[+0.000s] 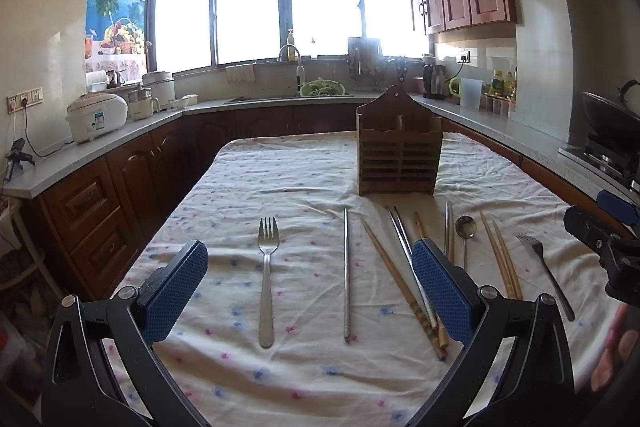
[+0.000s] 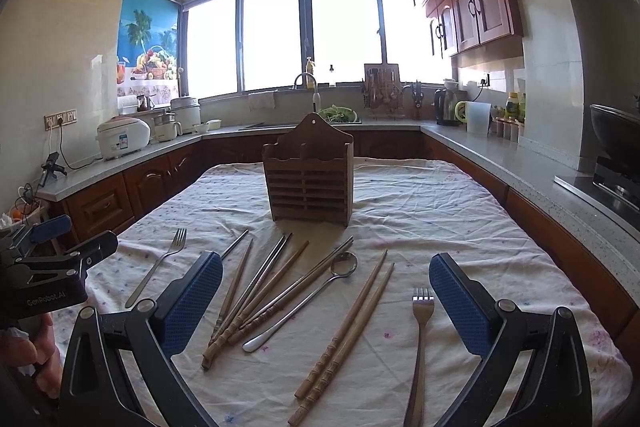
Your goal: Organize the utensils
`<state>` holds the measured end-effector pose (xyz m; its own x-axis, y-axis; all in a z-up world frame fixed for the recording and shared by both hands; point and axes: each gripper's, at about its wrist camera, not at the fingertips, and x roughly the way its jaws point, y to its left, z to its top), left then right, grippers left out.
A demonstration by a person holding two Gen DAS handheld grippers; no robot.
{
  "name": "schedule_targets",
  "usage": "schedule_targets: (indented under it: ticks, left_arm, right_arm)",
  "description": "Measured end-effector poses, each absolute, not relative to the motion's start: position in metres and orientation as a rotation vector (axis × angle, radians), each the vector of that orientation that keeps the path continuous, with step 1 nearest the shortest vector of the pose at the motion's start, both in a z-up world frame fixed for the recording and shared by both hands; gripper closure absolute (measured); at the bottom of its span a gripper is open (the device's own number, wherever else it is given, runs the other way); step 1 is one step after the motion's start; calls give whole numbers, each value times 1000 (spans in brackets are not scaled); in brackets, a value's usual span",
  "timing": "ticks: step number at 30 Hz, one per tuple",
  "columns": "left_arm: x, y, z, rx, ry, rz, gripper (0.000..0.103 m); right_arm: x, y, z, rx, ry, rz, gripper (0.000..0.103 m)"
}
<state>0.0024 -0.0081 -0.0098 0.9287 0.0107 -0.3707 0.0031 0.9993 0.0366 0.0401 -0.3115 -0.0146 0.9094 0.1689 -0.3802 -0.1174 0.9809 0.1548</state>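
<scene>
Left wrist view: my left gripper [image 1: 310, 291] hangs above the floral tablecloth [image 1: 248, 187], jaws wide apart, holding nothing. Between the pads lie a fork [image 1: 267, 279] and one steel chopstick [image 1: 346, 275]. Wooden chopsticks [image 1: 394, 277] run under the right pad at 3 o'clock. The wooden utensil holder [image 1: 399, 157] stands upright at 12 to 1 o'clock; a spoon [image 1: 465, 233] lies further right.

Right wrist view: my right gripper [image 2: 326, 301] is likewise spread, empty. A second fork [image 2: 421, 343] lies at 5 o'clock, a wooden chopstick pair [image 2: 347, 331] at 6, the spoon [image 2: 316, 297] near centre, the holder [image 2: 310, 183] at 12. My left gripper [image 2: 56, 263] shows at 9 o'clock.
</scene>
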Motion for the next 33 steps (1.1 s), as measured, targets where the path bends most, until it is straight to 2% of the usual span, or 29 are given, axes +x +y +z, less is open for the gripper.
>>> schedule_targets:
  ticks: [18,33]
  left_arm:
    - [10,-6,-14,27,401,-1,0]
    - [63,11,-20,-67,559,-31,0]
  right_arm:
    - [43,-314,-14,139,411,148,0]
    - [83,-329,-24,210,532,180,0]
